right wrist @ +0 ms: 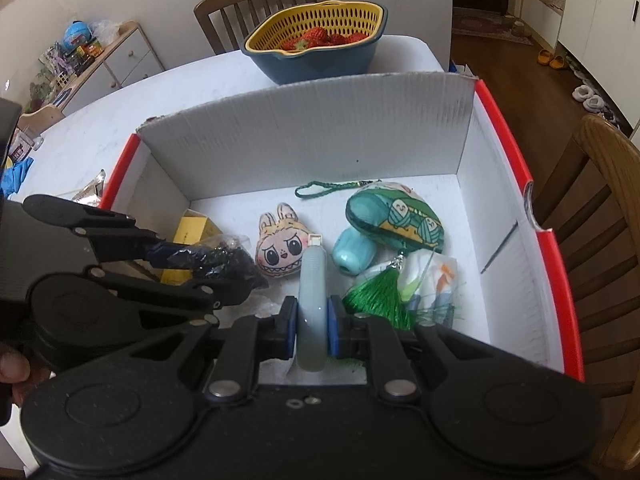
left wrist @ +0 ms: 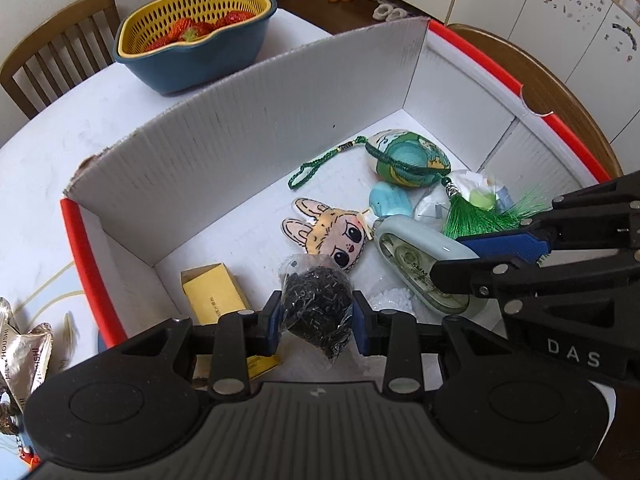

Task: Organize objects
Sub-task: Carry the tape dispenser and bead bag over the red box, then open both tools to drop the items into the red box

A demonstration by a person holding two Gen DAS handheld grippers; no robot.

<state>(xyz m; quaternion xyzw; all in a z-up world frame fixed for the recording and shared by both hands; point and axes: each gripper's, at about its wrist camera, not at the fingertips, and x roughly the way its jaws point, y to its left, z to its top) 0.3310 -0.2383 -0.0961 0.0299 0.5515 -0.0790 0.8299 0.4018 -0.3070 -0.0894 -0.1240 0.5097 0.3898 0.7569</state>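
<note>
the box [right wrist: 312, 140] sits on the surface [right wrist: 160, 92], with the basket [right wrist: 316, 46] behind its far wall. in the box, the plush [right wrist: 280, 252] lies mid-floor, the carton [right wrist: 192, 232] to its left, the pouch [right wrist: 396, 216] to its right, and the cord [right wrist: 320, 190] at the far wall.

Home dining area: white desk [right wrist: 120, 104] with wooden chairs [right wrist: 256, 4] around it, colander of strawberries [right wrist: 316, 36] in a blue bowl, slippers [right wrist: 550, 58] on the wood floor by a doorway, white cupboards [left wrist: 560, 4] with stickers, low cabinet [right wrist: 120, 60] piled with toys and clutter
</note>
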